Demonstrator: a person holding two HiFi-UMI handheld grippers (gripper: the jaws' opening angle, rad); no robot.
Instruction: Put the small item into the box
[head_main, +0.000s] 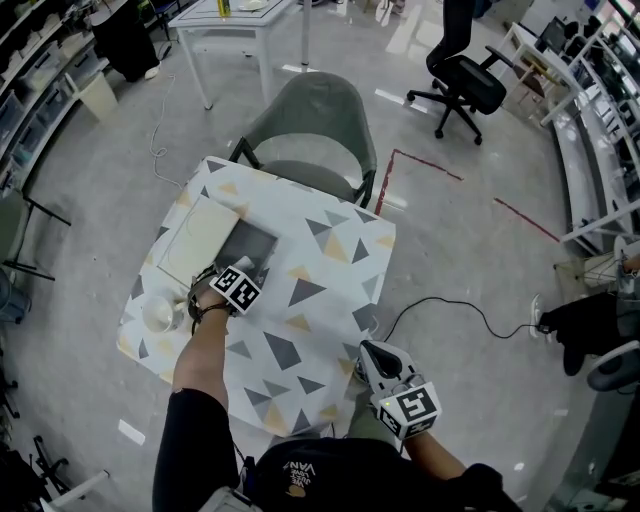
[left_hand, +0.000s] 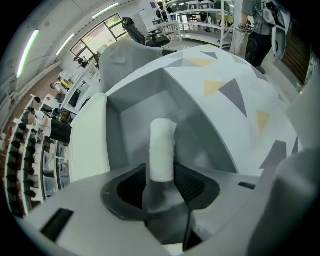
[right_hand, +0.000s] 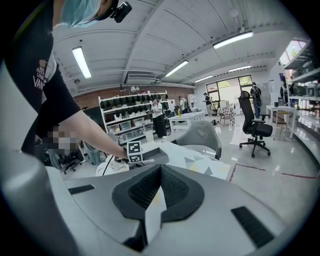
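Left arm stretched over the triangle-patterned table (head_main: 300, 330), the left gripper (left_hand: 163, 176) hangs above the smooth grey box (left_hand: 130, 107). Its ribbed dark jaws are parted around a fuzzy white roll (left_hand: 162, 147) over the box's hollow. The right gripper (head_main: 370, 355), tucked near the body, is closed and empty.

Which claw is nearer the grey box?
Left. The left claw hangs right over the open grey box, a white roll between its jaws. The right claw sits by the table's near edge, well away from the box, jaws together.
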